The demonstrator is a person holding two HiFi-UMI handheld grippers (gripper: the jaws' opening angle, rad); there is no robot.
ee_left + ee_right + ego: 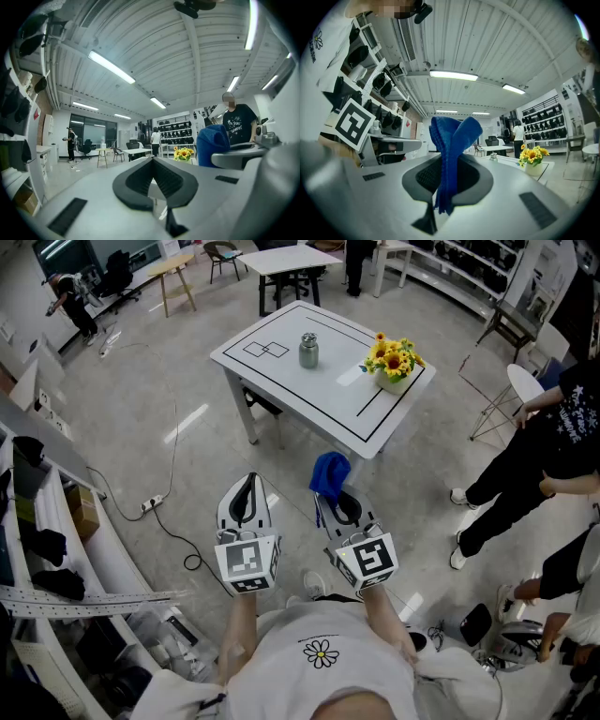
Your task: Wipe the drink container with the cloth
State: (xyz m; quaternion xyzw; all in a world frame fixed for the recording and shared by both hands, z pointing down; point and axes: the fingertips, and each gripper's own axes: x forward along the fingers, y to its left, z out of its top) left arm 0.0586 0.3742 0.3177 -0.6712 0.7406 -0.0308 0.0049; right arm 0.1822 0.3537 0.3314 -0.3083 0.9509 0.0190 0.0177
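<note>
A metal drink container (308,350) stands upright on the white table (281,381), well ahead of both grippers; it shows small in the right gripper view (492,156). My right gripper (337,503) is shut on a blue cloth (329,475), which bunches up above the jaws and hangs below them (451,154). My left gripper (247,497) is shut with nothing between its jaws (151,174). Both are held above the floor, short of the table's near edge. The blue cloth (213,144) also appears at the right in the left gripper view.
A pot of sunflowers (394,360) sits on the table right of the container. Black outlines are marked on the tabletop. A person (534,456) stands to the right, shelving (37,521) lines the left, and a cable (169,521) lies on the floor.
</note>
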